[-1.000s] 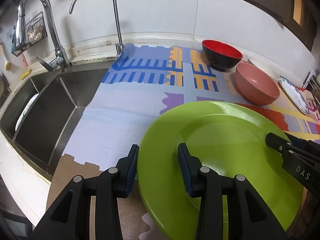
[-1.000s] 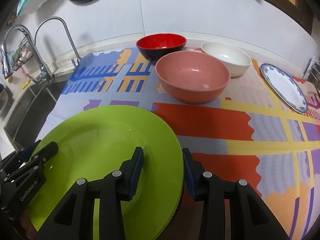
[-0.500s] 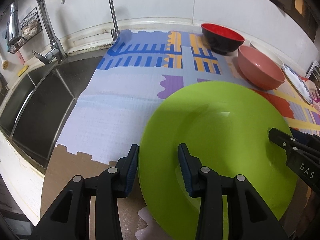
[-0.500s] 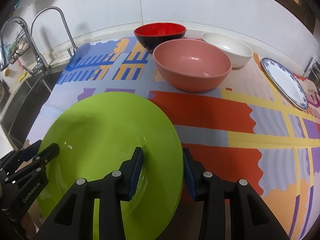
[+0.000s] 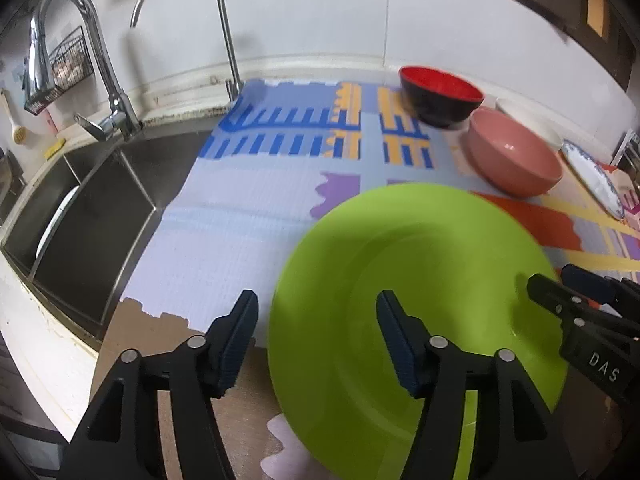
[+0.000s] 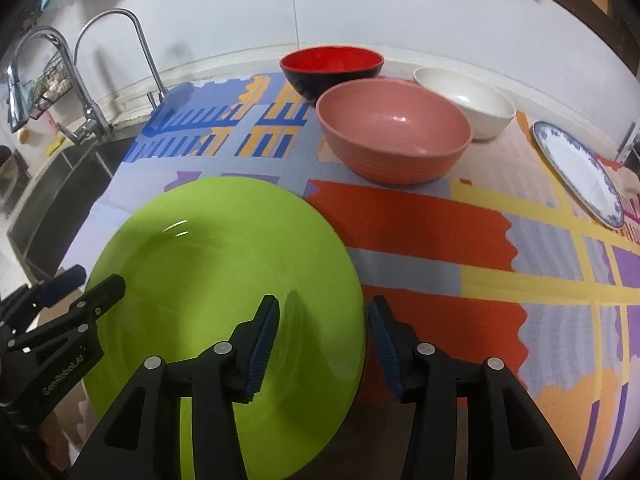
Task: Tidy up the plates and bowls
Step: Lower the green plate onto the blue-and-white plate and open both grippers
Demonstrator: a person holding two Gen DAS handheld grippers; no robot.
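Both claws are opening off the green plate [image 5: 420, 280], left claw [image 5: 316, 340] and right claw [image 6: 322, 340] straddling opposite rims, pads clear; this looks like a release onto the counter [image 6: 440, 232]. Next, I judge: withdraw and fetch a bowl.

Black jaws, blue ribbed pads [image 5: 236, 340], silver screws, white lettering.

The near part of the green plate [image 5: 420, 280] runs out of the bottom edge in both wrist views, behind the tongs' black arms. In the left view the white bowl [image 5: 532, 120] is mostly hidden behind the pink bowl [image 5: 516, 160], and the blue-rimmed plate [image 5: 596, 184] is cut by the right edge. What sits in the wire basket [image 5: 68, 68] is too blurred to tell.
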